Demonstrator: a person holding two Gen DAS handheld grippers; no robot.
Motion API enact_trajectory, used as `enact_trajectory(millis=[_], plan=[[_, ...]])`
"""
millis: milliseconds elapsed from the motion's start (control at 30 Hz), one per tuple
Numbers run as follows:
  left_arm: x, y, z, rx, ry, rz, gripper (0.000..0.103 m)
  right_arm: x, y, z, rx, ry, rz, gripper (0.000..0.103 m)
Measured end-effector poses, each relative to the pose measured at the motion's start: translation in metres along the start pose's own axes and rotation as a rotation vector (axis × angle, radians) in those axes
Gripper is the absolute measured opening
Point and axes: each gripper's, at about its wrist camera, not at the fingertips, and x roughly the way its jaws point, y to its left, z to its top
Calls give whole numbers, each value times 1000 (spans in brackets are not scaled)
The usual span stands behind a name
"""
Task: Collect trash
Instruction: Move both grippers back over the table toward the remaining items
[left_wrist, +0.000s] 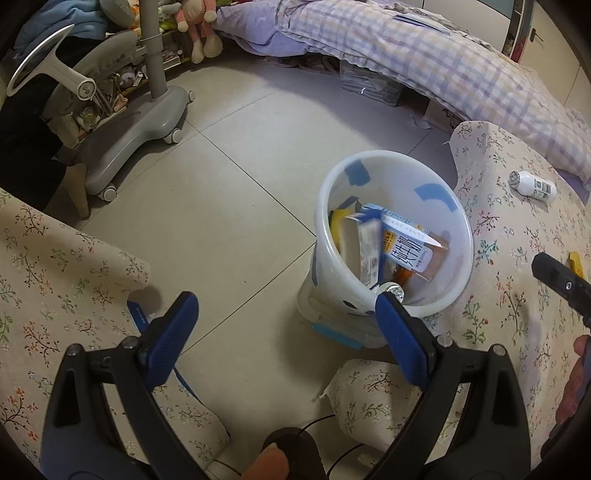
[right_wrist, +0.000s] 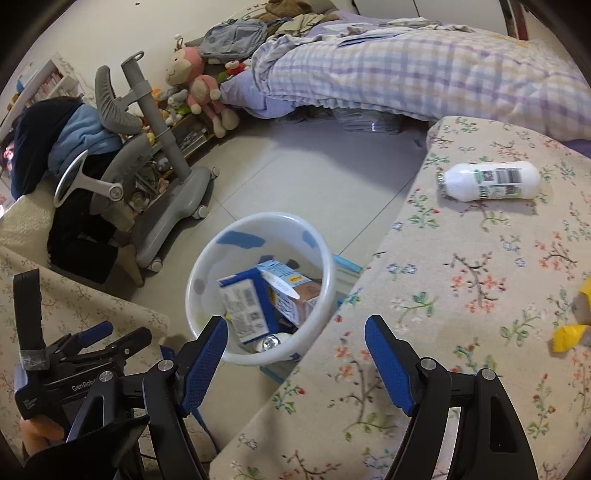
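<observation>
We judge a drop-off just finished: both grippers hover at the white bin (right_wrist: 258, 288), left gripper (left_wrist: 284, 306) and right gripper (right_wrist: 295, 332) with jaws apart, nothing between them. Bin on the floor holds milk cartons (right_wrist: 255, 306), a small bottle at its near wall, wrappers. Next target, we reckon: white bottle (right_wrist: 487, 181) lying on the floral cushion (right_wrist: 461, 295), at two o'clock from the bin; yellow scrap (right_wrist: 569, 332) at three o'clock.
</observation>
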Motion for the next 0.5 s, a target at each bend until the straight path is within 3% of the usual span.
enact_trajectory(millis=[500], plan=[[-9,-45,-5,65,1,-54,96,-64,-66,-18,28,-33,-145,80]])
